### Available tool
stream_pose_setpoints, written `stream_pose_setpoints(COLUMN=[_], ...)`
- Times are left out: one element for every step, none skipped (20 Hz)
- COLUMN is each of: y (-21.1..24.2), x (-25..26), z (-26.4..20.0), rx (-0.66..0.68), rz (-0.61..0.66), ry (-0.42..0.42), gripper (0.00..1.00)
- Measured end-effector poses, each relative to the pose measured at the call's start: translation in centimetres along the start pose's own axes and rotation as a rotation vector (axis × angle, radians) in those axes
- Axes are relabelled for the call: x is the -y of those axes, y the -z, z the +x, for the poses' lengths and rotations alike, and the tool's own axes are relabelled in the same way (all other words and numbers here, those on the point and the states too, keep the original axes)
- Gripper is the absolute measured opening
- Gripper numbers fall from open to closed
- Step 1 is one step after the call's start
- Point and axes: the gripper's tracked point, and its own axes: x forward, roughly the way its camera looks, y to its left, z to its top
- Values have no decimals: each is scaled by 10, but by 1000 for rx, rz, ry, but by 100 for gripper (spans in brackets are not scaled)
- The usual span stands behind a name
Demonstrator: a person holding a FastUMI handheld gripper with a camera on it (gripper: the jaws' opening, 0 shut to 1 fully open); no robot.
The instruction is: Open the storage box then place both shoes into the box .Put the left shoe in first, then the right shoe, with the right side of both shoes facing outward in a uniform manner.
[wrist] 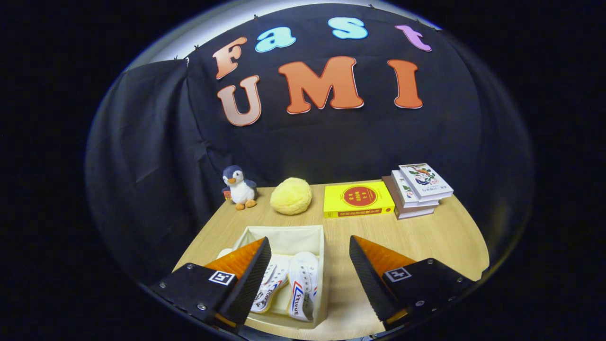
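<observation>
Two white shoes lie side by side inside the open storage box (284,239), a pale fabric bin standing on the wooden surface (426,237) with its top uncovered. The left shoe (269,284) is partly hidden behind one finger of the tongs (307,274), while the right shoe (303,284) shows more fully, with red and blue stripes and lettering along the side turned toward the camera. Both shoes point away toward the far wall of the box, their toes up near its middle. The tongs are released, the two fingers spread wide and holding nothing; one finger hangs over the near part of the box and the shoe in it, and the other hangs over bare wood just beside the box. Whether either finger touches anything below it cannot be told. Beyond the box, at the far edge of the surface, stand a small plush penguin (240,187) and, beside it, a round yellow plush ball (290,195). Next to the ball lies a yellow book (358,199) with a red circle on its cover, and past that sits a stack of books (416,189) with pale illustrated covers, fanned slightly. Black cloth hangs behind everything.
</observation>
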Motion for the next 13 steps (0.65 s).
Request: stream_pose_setpoints(y=[-7,-13,-19,-23,-27,-31,-34,-35,-37,-38,-40,-41,-42], x=[9,18,28,40,50,59,69,79,88,100,110,121,130], z=[-5,-11,-14,-18,-21,-24,-26,-28,-30,-33,-35,-37,-40], rx=[10,24,38,47,53,60,67,72,73,76,80,85,88], rz=[6,8,5,4,7,11,17,23,28,32,33,36,38], ry=[3,5,13,25,32,39,46,49,56,65,75,85,91], gripper=[99,99,99,99,99,99,99,99,99,98,99,99,99])
